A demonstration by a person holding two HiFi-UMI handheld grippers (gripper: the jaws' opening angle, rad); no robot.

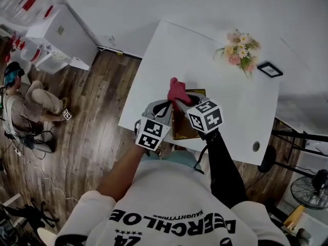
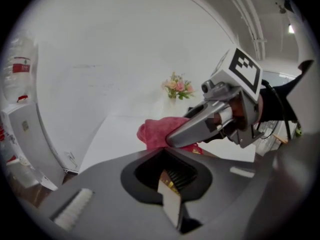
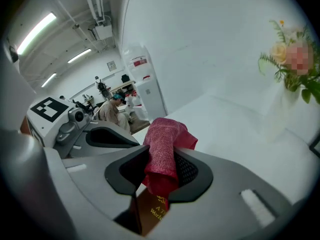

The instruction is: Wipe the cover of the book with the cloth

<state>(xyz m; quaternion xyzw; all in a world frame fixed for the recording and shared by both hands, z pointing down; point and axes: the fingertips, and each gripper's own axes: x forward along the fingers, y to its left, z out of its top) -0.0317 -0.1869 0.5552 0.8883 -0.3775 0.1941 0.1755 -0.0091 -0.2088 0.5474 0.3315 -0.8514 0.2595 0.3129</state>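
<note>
A brown book [image 1: 185, 128] with gold lettering lies near the front edge of the white table [image 1: 169, 55]. My right gripper [image 1: 180, 102] is shut on a bunched red cloth [image 1: 177, 90] just above the book's far end. In the right gripper view the cloth [image 3: 162, 149] hangs between the jaws, with the book's cover [image 3: 152, 211] showing under it. My left gripper [image 1: 166, 108] sits at the book's left side. In its own view the jaws are closed on the book's pale page edge [image 2: 170, 201], and the cloth [image 2: 154, 132] shows just ahead.
A vase of flowers [image 1: 240, 50] and a small black frame [image 1: 269, 69] stand at the table's far right. A white cabinet [image 1: 61, 32] is on the wooden floor at left, where a person [image 1: 23, 106] sits. A fan [image 1: 310, 191] stands at right.
</note>
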